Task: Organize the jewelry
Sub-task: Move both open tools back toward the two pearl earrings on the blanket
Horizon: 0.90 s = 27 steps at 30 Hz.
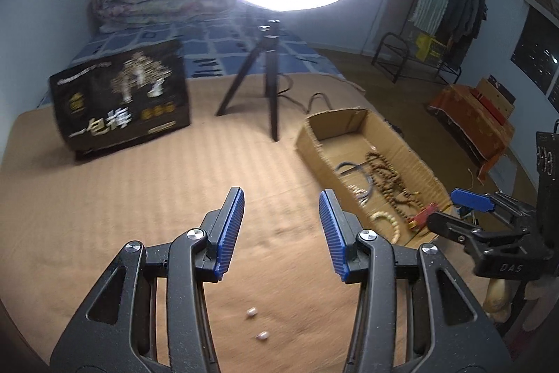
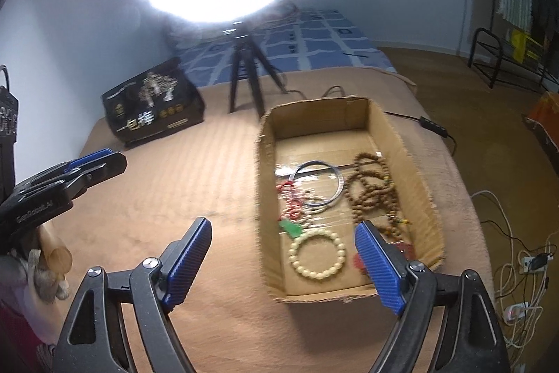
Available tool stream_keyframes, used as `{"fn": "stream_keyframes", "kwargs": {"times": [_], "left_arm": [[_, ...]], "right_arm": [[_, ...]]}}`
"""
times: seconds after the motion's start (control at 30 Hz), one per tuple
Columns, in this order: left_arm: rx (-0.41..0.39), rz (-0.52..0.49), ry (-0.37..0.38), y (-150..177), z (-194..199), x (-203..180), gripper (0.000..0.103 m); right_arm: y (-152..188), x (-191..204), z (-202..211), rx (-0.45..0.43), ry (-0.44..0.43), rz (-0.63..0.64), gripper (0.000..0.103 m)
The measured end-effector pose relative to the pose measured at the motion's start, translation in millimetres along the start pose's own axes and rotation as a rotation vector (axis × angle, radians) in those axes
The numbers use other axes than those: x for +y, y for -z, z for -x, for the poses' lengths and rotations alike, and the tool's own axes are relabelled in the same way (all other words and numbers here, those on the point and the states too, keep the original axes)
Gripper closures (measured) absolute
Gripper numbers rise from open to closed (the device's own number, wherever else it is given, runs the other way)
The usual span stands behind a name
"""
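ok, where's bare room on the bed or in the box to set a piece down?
Free: the tan blanket between the black printed box and the cardboard box, and the cardboard box's far end. Crowded: its near half, with the metal bangle, brown bead strand and cream bracelet. Two small beads lie near the left gripper.

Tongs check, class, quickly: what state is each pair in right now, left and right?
Left tongs: open, holding nothing, above the brown blanket.
Right tongs: open wide, holding nothing, over the near end of the cardboard box.
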<state>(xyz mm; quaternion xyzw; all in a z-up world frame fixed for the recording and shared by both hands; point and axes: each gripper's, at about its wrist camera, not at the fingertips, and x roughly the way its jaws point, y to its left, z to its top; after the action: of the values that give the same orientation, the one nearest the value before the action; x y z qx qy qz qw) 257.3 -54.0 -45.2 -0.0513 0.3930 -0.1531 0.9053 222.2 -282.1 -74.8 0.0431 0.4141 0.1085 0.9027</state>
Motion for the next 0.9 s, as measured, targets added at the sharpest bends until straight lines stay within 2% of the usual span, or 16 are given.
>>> {"fn": "stream_keyframes", "kwargs": {"times": [0.2,0.33,0.6,0.67,0.9], "left_arm": [[0.026,0.041,-0.024,24,7,30,0.058],[0.046,0.056,-0.036,40,8,47,0.058],[0.081,0.086,-0.024,67,4,70,0.058],[0.09,0.098,-0.018,71,2,74,0.058],[0.104,0.114,-0.004,79,-3,84,0.058]], "right_arm": [[16,32,-11,0.033,-0.115,0.028,0.017],[30,59,-20,0.047,-0.143,0.085,0.019],[65,112,-51,0.131,-0.178,0.226,0.039],[71,119,-58,0.151,-0.19,0.24,0.049],[87,141,-78,0.188,-0.178,0.325,0.059]]}}
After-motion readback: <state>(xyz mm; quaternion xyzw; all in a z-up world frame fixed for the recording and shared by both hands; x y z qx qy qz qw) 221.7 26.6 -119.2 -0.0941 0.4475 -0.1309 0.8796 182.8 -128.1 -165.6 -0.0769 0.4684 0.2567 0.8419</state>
